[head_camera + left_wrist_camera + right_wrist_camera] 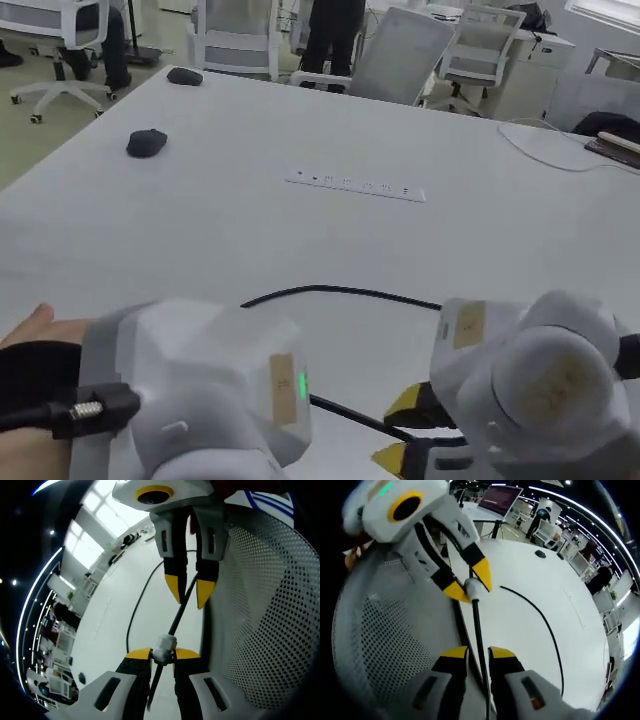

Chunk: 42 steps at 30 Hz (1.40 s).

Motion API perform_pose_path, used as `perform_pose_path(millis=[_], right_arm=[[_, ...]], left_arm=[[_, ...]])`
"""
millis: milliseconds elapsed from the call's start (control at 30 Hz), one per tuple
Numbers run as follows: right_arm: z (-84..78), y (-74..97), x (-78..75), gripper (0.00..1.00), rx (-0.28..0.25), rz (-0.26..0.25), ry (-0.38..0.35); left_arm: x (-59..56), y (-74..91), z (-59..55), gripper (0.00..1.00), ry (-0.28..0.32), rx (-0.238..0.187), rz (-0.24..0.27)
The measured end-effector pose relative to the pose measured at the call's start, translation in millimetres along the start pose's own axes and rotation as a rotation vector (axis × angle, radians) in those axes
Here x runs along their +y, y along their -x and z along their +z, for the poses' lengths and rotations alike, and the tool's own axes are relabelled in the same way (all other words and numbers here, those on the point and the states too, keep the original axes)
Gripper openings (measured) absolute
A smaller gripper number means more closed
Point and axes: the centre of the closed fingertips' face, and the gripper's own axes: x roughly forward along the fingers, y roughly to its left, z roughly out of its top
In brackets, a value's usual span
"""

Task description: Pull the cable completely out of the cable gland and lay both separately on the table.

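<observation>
One cable [340, 291] — through one gland [164, 648] (unseparated).

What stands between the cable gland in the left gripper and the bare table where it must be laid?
Nothing visible does. The left gripper clamps the cable gland, and open white table lies just ahead. The gland's own black cable loops across it.

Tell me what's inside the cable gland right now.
The black cable runs through the cable gland, entering one end and leaving the other. The left tongs clamp the gland. The stretch inside is hidden by its body.
</observation>
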Motion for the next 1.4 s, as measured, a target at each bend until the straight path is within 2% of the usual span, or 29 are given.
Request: perform_pose_path(millis=[67, 167, 300, 433, 567, 667, 833, 900, 933, 1033, 1100, 1200, 1267, 1300, 1333, 1400], right_arm=[[14.1, -6.5, -0.2, 0.13, -0.039, -0.026, 0.044], [25.6, -9.5, 2.2, 0.12, -0.064, -0.024, 0.063], [26.8, -9.5, 0.2, 0.03, -0.057, -0.024, 0.093], [20.5, -6.2, -0.1, 0.03, -0.046, -0.026, 0.085], [3.9, -2.3, -4.4, 0.03, 0.004, -0.043, 0.103], [-16.3, 0.9, -10.4, 0.03, 0.076, -0.058, 0.118], [-50.6, 9.6, -21.3, 0.03, 0.175, -0.080, 0.092], [-59.3, 11.2, -24.0, 0.03, 0.200, -0.084, 0.088], [-69.6, 13.5, -27.9, 0.03, 0.232, -0.092, 0.074], [-81.3, 15.5, -33.0, 0.03, 0.271, -0.102, 0.079], [-83.8, 15.7, -33.6, 0.03, 0.278, -0.099, 0.069], [-82.4, 14.0, -29.8, 0.05, 0.279, -0.083, 0.066], [-76.8, 12.5, -35.2, 0.21, 0.272, -0.133, 0.044], [-71.4, 11.7, -32.6, 0.24, 0.259, -0.120, 0.057], [-64.3, 9.9, -30.1, 0.22, 0.238, -0.106, 0.068], [-38.2, 2.5, -21.6, 0.22, 0.151, -0.073, 0.053]], left_arm=[[0.0, -0.1, 0.4, 0.17, -0.003, -0.002, -0.001], [-1.5, -0.5, -0.3, 0.17, -0.008, 0.002, -0.007], [-1.1, 0.0, 1.0, 0.17, -0.012, -0.003, -0.004], [-1.5, 0.2, 2.0, 0.17, -0.013, -0.008, -0.004], [0.5, 0.6, 1.2, 0.17, -0.012, -0.006, 0.004], [0.9, 0.9, 1.4, 0.17, -0.009, -0.011, 0.003], [2.7, 2.1, 3.2, 0.17, 0.003, -0.025, 0.008], [3.9, 2.5, 3.1, 0.17, 0.010, -0.027, 0.013], [4.1, 2.7, 3.1, 0.17, 0.012, -0.028, 0.013], [4.8, 3.3, 4.6, 0.17, 0.022, -0.039, 0.014], [4.3, 3.1, 4.6, 0.17, 0.023, -0.040, 0.011], [5.1, 3.5, 5.0, 0.17, 0.026, -0.042, 0.016], [5.2, 3.8, 5.3, 0.17, 0.039, -0.046, 0.015], [5.3, 3.8, 5.9, 0.17, 0.040, -0.050, 0.015], [4.5, 3.6, 6.4, 0.17, 0.041, -0.053, 0.011], [4.2, 3.5, 6.0, 0.17, 0.037, -0.050, 0.011]])
